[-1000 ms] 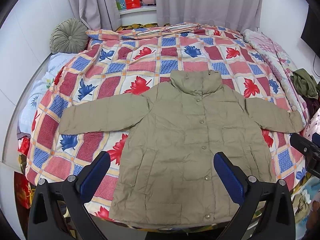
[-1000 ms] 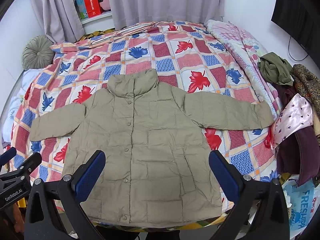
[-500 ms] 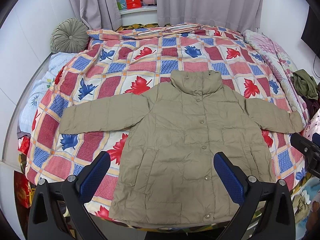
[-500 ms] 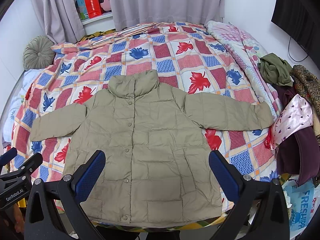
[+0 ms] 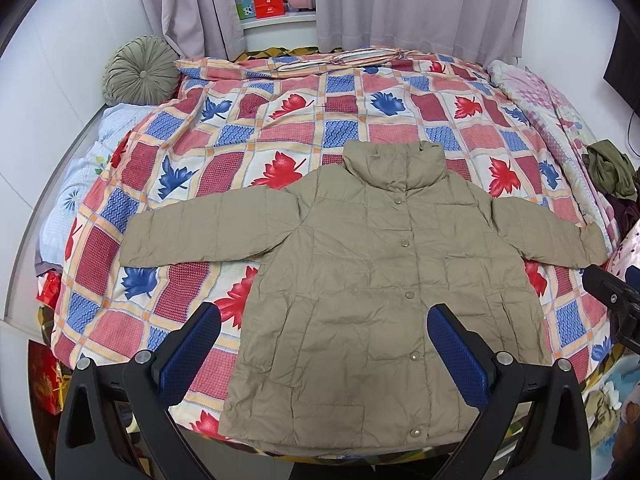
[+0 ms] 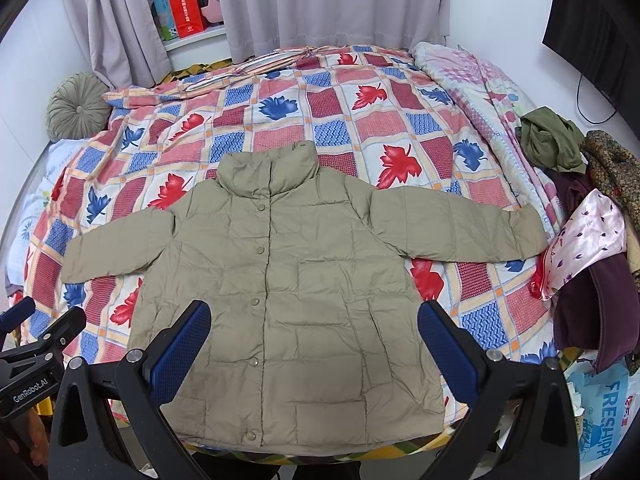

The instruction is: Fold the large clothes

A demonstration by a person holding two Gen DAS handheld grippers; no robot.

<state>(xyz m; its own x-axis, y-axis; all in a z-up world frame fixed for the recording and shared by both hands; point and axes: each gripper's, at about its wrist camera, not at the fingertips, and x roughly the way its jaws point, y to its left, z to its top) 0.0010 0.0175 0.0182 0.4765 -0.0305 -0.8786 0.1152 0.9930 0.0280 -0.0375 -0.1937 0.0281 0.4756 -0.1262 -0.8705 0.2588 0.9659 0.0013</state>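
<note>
A khaki padded jacket (image 5: 372, 280) lies flat, front up and snapped closed, on the bed with both sleeves spread out; it also shows in the right wrist view (image 6: 288, 280). Its collar points to the far side and its hem is at the near bed edge. My left gripper (image 5: 324, 332) is open and empty, held above the jacket's lower part. My right gripper (image 6: 314, 328) is open and empty too, above the hem area. The left gripper's body shows at the lower left of the right wrist view (image 6: 32, 352).
The bed carries a red, blue and white leaf-pattern quilt (image 5: 280, 120). A round grey cushion (image 5: 138, 72) sits at the far left. A pile of clothes (image 6: 592, 220) lies at the bed's right edge. Grey curtains (image 5: 420, 4) hang behind.
</note>
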